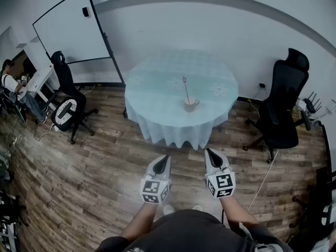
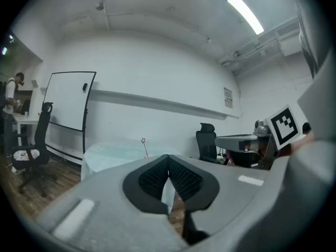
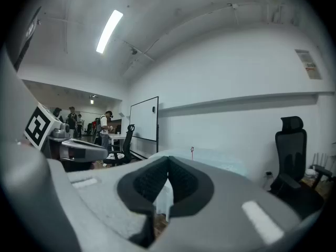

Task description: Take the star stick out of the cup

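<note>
- Black-and-white square markers sit on the cube of the left gripper (image 1: 165, 158) and of the right gripper (image 1: 208, 151). They show block patterns, not letters.
- A small notice (image 2: 227, 97) hangs on the white wall. Its print is too small to read.
- The whiteboard (image 1: 73, 28) by the wall carries no legible writing, only a small dark object near its top edge.
- The star stick (image 1: 185, 91) is a thin, pinkish rod with a small star outline at its top. It stands in the cup (image 1: 190, 105) and leans slightly to the left.
- The cup is pale and squat. It seems to have a handle on its right side, though it is too small in the head view to be sure.
- The cup rests on the round table (image 1: 152, 83), on the half nearer the person and a little right of centre. A light turquoise cloth with white flower prints covers the table and hangs down its sides.
- Both grippers are held low over the wooden floor (image 1: 94, 182), side by side and well apart from the table.
- The left gripper's dark ribbed pads meet at the tip, with nothing between them.
- The right gripper's pads are likewise pressed together and empty.
- One black office chair (image 1: 283, 109) stands right of the table and another (image 1: 67, 98) stands left of it.
</note>
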Demonstrator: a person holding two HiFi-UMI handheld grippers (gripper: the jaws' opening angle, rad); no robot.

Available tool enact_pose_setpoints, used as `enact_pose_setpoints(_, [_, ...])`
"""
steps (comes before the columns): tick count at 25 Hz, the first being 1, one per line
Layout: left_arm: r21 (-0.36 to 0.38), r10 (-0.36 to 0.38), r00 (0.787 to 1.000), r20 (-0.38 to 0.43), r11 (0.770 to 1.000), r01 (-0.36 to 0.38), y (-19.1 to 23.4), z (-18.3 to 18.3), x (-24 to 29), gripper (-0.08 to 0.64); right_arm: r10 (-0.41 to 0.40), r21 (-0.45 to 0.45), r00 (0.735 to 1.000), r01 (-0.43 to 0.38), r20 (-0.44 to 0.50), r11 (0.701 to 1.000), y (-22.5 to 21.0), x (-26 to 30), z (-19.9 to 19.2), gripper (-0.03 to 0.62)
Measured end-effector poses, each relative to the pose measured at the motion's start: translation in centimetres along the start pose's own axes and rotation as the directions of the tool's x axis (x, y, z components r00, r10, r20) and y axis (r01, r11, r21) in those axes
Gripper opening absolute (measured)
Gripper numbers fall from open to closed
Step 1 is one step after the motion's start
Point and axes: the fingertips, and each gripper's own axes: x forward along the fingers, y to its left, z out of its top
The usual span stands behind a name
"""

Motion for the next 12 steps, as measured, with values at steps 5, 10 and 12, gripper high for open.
enact_pose_setpoints(5, [0.011, 0.031, 1.000, -0.001, 0.999, -0.031, 0.8, -0.3, -0.9, 0.005, 0.006, 0.041, 1.000, -0.006, 0.021, 0.999, 0.4, -0.5, 0.3, 0.003])
enact_pose_setpoints(10, [0.001, 0.032, 0.999, -0.002, 0.999, -0.032, 1.3, -0.4, -1.5, 0.006, 0.005, 0.053, 1.000, -0.006, 0.019, 0.999, 0.9, -0.4, 0.2, 0.003])
enact_pose_setpoints(12, [-0.002, 0.028, 1.000, -0.002, 1.000, -0.028, 1.5, -0.5, -1.7, 0.006, 0.000, 0.053, 1.000, -0.001, 0.021, 0.999, 1.2, -0.5, 0.2, 0.003])
